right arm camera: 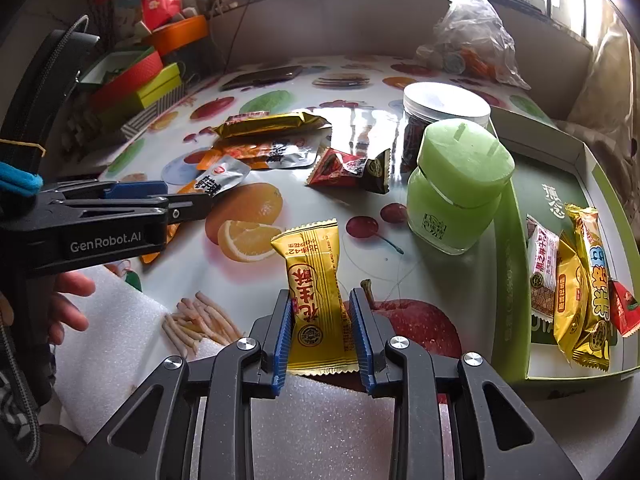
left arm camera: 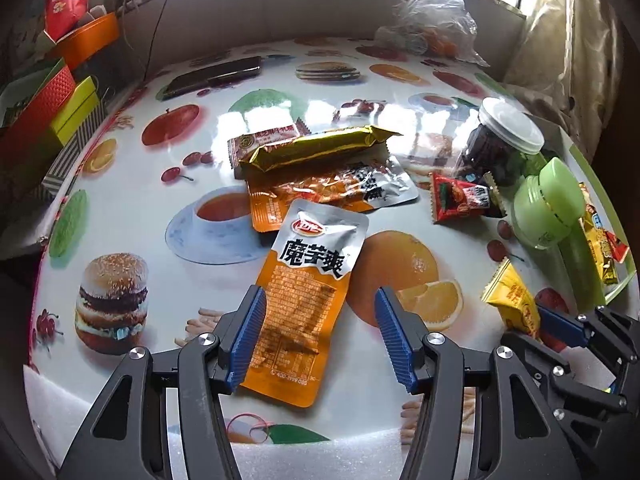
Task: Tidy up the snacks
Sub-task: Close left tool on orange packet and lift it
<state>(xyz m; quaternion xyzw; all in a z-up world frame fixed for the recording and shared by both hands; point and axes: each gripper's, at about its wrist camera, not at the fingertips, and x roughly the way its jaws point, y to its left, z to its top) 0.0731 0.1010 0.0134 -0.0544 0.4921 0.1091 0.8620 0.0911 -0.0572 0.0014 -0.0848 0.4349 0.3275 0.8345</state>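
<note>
The yellow candy [right arm camera: 316, 300] is held tight by the right gripper [right arm camera: 320, 336]. The left gripper [left arm camera: 320, 332] is spread wide around the orange pouch [left arm camera: 304, 300]. The pouch could be missed if pinched crooked.

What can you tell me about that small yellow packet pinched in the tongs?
The yellow packet is a small glossy foil wrapper with crimped, zigzag ends and red characters printed down its front. It stands roughly upright, tilted slightly, above the fruit-print tablecloth. The right tongs grip its lower half, one blue ribbed pad against each side. Nothing else touches it.
</note>
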